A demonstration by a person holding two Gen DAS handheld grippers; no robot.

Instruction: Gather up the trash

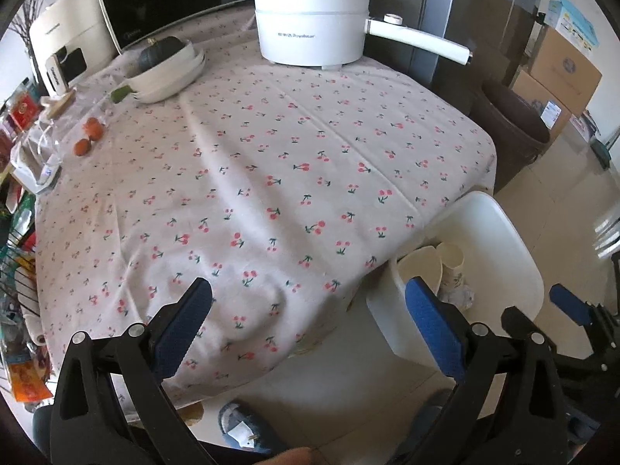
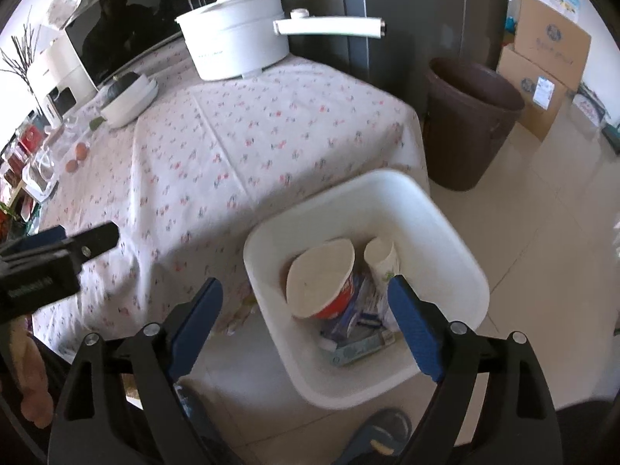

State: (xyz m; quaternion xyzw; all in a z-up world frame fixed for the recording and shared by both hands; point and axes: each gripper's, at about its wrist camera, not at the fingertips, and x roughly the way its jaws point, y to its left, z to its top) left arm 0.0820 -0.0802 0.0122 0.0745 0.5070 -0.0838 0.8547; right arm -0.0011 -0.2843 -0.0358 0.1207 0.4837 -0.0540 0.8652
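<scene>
Partly hidden trash bin (image 1: 500, 224) contents

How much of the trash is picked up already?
Most of it, it looks like. The white bin on the floor already holds a red paper bowl, a paper cup and wrappers. Both the left gripper and right gripper are open and empty. The middle of the tablecloth shows no obvious trash; its cluttered far-left edge is hard to judge.
</scene>
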